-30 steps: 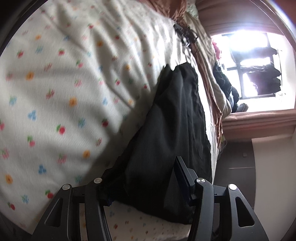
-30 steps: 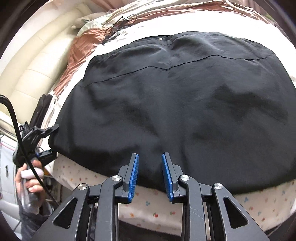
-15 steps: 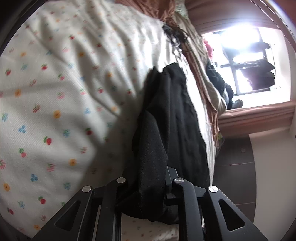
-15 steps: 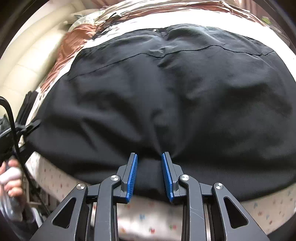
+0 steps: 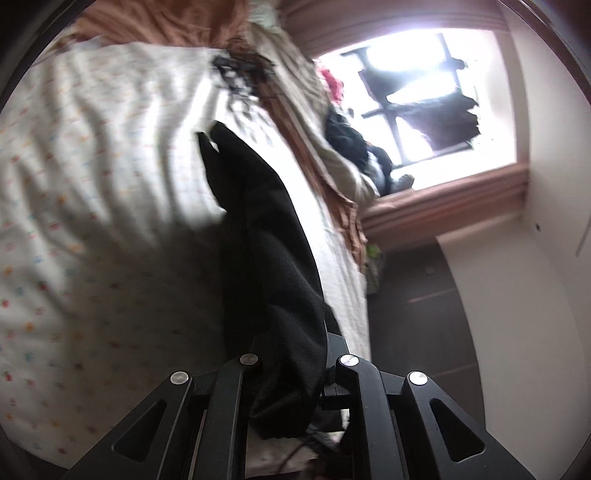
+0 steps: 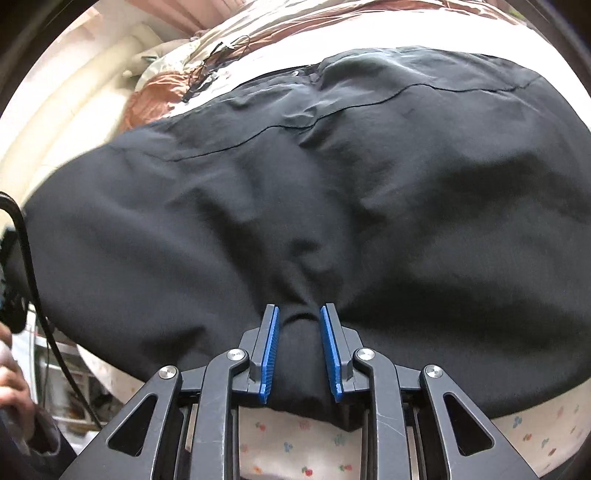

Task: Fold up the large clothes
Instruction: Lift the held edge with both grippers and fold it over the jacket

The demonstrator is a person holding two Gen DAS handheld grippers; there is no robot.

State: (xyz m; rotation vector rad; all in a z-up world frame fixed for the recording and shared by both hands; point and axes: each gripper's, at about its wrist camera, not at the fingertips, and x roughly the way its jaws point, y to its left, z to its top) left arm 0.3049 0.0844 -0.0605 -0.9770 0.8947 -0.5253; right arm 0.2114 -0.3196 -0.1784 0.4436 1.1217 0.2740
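Observation:
A large black garment point(image 6: 332, 184) lies spread over a white bed sheet point(image 6: 295, 443) printed with small flowers. In the right wrist view my right gripper point(image 6: 300, 310) is at the garment's near hem. Its blue pads point(image 6: 271, 343) are closing on a bunched fold of the cloth. In the left wrist view the black garment point(image 5: 266, 229) rises off the sheet point(image 5: 92, 184) as a narrow draped ridge. My left gripper point(image 5: 291, 343) has its jaws closing on the garment's near end, and cloth hides its fingertips.
A brown and beige blanket point(image 5: 166, 22) is crumpled at the far end of the bed, with a dark tangle point(image 5: 240, 70) on it. Dark clothes point(image 5: 351, 144) are heaped below a bright window point(image 5: 424, 92). A cream headboard point(image 6: 74, 110), a black cable point(image 6: 37, 277) and a person's hand point(image 6: 11, 376) are at the left.
My left gripper went from wide open around the garment's edge to shut on it and rose, pulling the cloth up into a ridge. More cloth has gathered between the right pads.

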